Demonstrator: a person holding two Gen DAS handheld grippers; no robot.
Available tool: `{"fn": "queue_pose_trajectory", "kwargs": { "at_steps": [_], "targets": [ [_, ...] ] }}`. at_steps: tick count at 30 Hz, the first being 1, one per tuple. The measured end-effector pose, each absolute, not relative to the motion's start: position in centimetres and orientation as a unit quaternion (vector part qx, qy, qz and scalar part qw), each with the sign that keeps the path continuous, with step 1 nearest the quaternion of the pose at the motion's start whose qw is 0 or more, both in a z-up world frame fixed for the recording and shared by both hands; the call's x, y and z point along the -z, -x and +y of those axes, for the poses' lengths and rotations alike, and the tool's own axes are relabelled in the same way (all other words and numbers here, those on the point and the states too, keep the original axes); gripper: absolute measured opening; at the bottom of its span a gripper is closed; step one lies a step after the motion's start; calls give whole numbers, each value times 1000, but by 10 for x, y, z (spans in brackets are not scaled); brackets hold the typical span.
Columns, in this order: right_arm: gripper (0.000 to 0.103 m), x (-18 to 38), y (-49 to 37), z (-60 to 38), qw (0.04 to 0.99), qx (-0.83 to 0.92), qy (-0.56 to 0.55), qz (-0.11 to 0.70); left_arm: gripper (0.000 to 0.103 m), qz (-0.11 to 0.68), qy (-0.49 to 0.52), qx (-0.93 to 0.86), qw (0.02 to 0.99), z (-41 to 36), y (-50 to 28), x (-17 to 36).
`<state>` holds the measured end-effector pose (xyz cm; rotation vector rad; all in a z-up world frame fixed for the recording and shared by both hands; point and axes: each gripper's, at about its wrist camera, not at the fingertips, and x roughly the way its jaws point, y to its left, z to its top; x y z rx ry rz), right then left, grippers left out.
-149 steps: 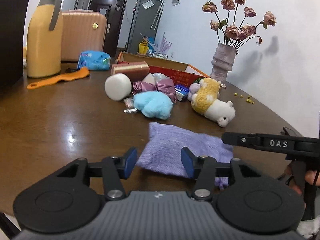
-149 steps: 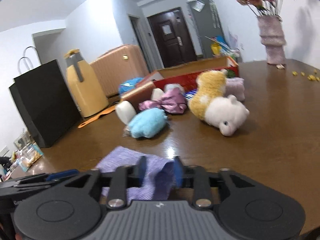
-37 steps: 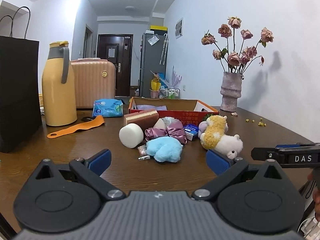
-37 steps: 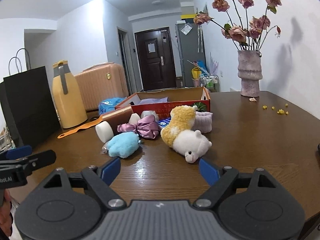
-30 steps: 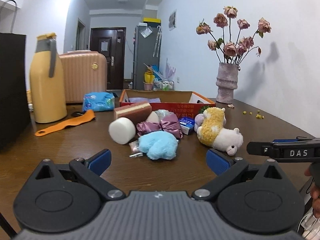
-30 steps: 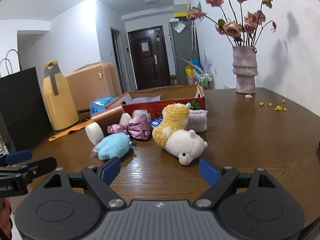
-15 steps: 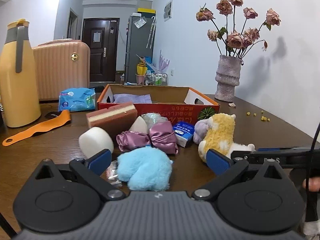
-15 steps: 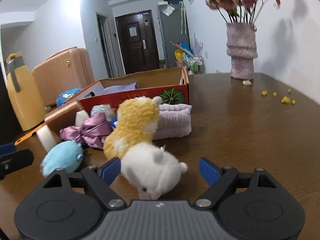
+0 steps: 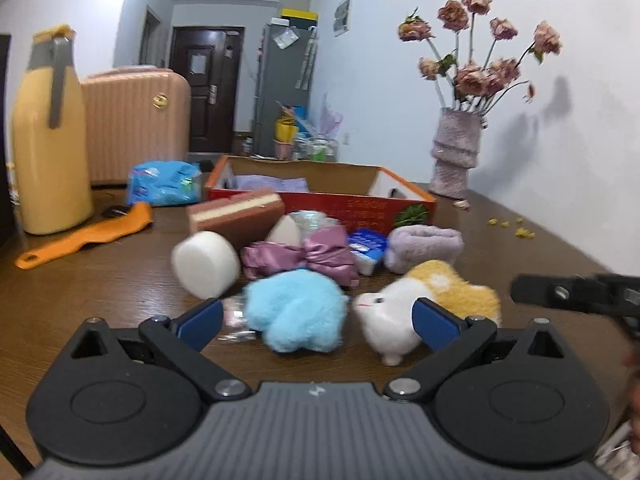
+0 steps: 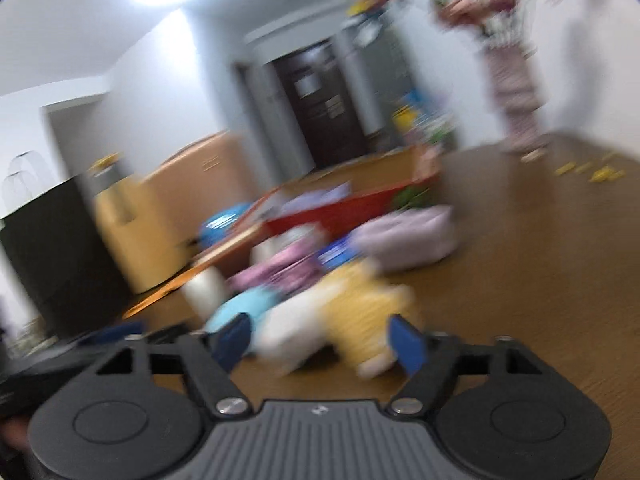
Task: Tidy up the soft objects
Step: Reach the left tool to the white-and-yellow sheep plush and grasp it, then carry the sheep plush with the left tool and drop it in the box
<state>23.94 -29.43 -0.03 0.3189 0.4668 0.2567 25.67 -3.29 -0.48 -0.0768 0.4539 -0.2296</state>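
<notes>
The left gripper (image 9: 318, 316) hangs low over the brown counter (image 9: 100, 292) with its blue-tipped fingers (image 9: 200, 318) spread wide apart and nothing between them but air. Just beyond the tips, at about 12 o'clock, lies a fluffy blue toy (image 9: 296, 314), and right beside it at 1 o'clock a white and yellow stuffed animal (image 9: 404, 304) lies on its side, its face turned toward the blue toy. Behind them the soft things crowd together: a white foam round (image 9: 206, 264) at 11 o'clock, a pink satin bow (image 9: 304, 256), a small blue packet (image 9: 368, 250) and a folded lilac towel (image 9: 424, 248) at 1 o'clock. A brown and cream sponge block (image 9: 236, 216) leans in front of an open red cardboard box (image 9: 360, 204), which holds a purple cloth (image 9: 272, 182).

At 10 o'clock stand a yellow jug (image 9: 48, 136) and an orange strap (image 9: 84, 236); a vase of dried roses (image 9: 456, 156) stands at 2 o'clock.

The right wrist view is badly blurred. The right gripper (image 10: 322, 340) has its fingers apart on either side of the stuffed animal (image 10: 340, 316), not clamped on it.
</notes>
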Motion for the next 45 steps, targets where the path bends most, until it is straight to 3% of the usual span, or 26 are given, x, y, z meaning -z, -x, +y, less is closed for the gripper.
{"fn": "queue_pose_trajectory", "kwargs": {
  "at_steps": [2,4,11,13,14,16,22,36,45],
  "targets": [
    [82,5,-258,-297,953,-118,-147,236,95,237,71,139,959,-36,-266,8],
    [81,12,-278,-296,950,-128,-140,247,69,268,97,149,947,-45,-281,12],
    [46,37,-304,-298,929,-162,-186,275,67,318,147,162,922,-63,-321,37],
    [45,41,-302,-302,928,-163,-197,273,66,329,155,160,917,-62,-328,44],
    [44,43,-300,-302,928,-161,-202,270,64,332,164,162,914,-62,-330,48],
    [42,47,-296,-303,928,-156,-211,265,45,331,186,179,908,-60,-335,53],
    [38,40,-284,-306,927,-145,-220,266,43,322,186,184,910,-64,-330,46],
    [38,37,-175,-277,936,-149,-178,264,43,312,157,184,919,-51,-216,49],
    [47,37,-174,-273,938,-154,-159,265,53,293,157,197,922,-44,-220,54]
  ]
}}
